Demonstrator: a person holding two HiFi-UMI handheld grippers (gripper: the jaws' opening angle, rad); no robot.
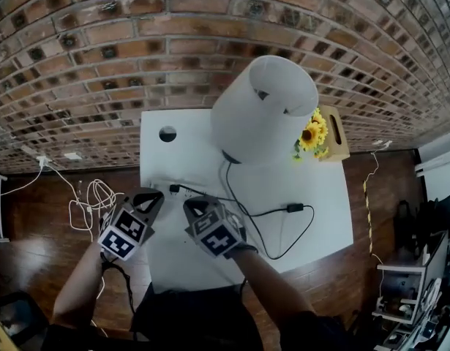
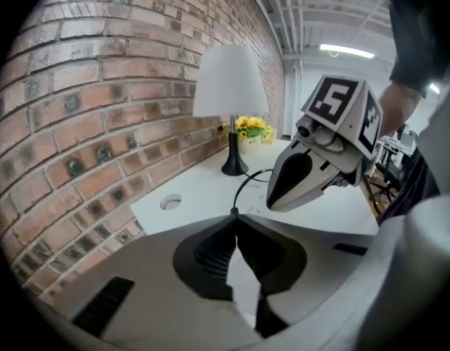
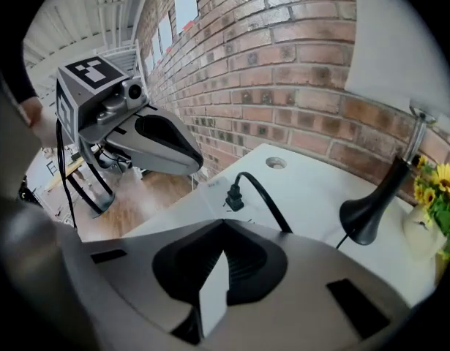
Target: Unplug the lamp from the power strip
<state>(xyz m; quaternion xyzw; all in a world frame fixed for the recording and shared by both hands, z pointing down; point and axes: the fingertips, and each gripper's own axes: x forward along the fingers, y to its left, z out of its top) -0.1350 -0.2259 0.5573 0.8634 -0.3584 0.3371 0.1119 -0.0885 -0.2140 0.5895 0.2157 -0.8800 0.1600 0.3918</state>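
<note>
The lamp (image 1: pixel 265 108), with its white shade and black base, stands at the back of the white table (image 1: pixel 320 225). Its black cord (image 1: pixel 283 243) loops over the table past an inline switch (image 1: pixel 294 208). The cord ends at a black plug (image 1: pixel 173 189) (image 3: pixel 234 194) seated in a white power strip (image 3: pixel 210 185) near the table's left edge. My left gripper (image 1: pixel 157 194) (image 2: pixel 235 216) hovers just left of the plug, shut and holding nothing. In its own view the plug is hidden behind its tips. My right gripper (image 1: pixel 189 203) (image 3: pixel 223 224) is beside it, a little nearer than the plug, also shut and holding nothing.
Sunflowers (image 1: pixel 312 134) and a wooden box (image 1: pixel 334 131) stand to the right of the lamp. A round cable hole (image 1: pixel 167 133) is at the table's back left. A brick wall (image 1: pixel 100 57) runs behind it. Loose white cables (image 1: pixel 93 199) lie on the wooden floor at left.
</note>
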